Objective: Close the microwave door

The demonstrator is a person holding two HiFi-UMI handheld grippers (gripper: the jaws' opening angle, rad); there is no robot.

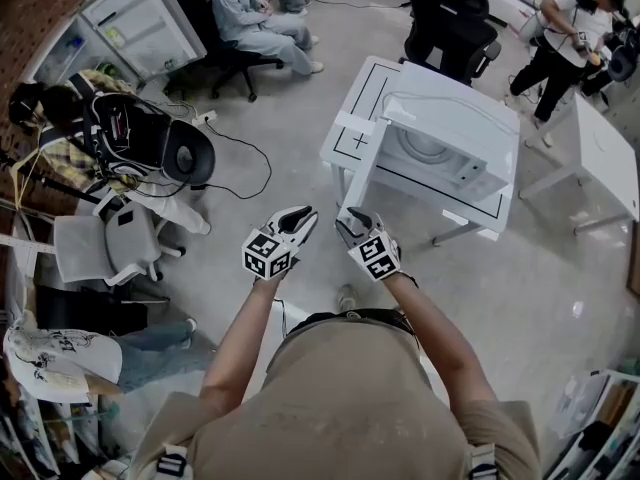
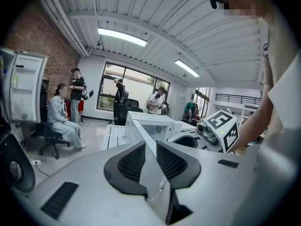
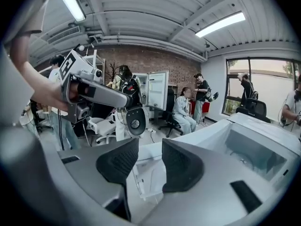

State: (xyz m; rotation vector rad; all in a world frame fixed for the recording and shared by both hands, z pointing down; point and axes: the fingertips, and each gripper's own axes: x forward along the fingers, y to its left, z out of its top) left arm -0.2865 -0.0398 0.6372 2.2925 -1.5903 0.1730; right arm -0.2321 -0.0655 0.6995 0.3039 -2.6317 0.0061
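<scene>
Looking down at the microwave (image 1: 455,118): it's a plain white box sitting on a white bench (image 1: 368,83) marked with thin black lines. The bench is out in front of me and a bit to my right. The front is wide open, so I can see straight into the pale cavity (image 3: 254,154) and the round turntable (image 1: 425,148) on its floor. The door (image 2: 140,128) is white too. It's swung out from the left side of the opening, and in the left gripper view it stands nearly edge-on to me.

The long axis runs along the bench, upper left to lower right in the head view. The open front faces down-left, roughly toward me.

My left gripper (image 1: 300,216) is clenched down to a sliver of a gap, with nothing in it. My right gripper (image 1: 350,218) is released, with its jaws apart and nothing between the pads. Both hang in the air side by side near the bench's corner, not touching the door or the bench.
</scene>
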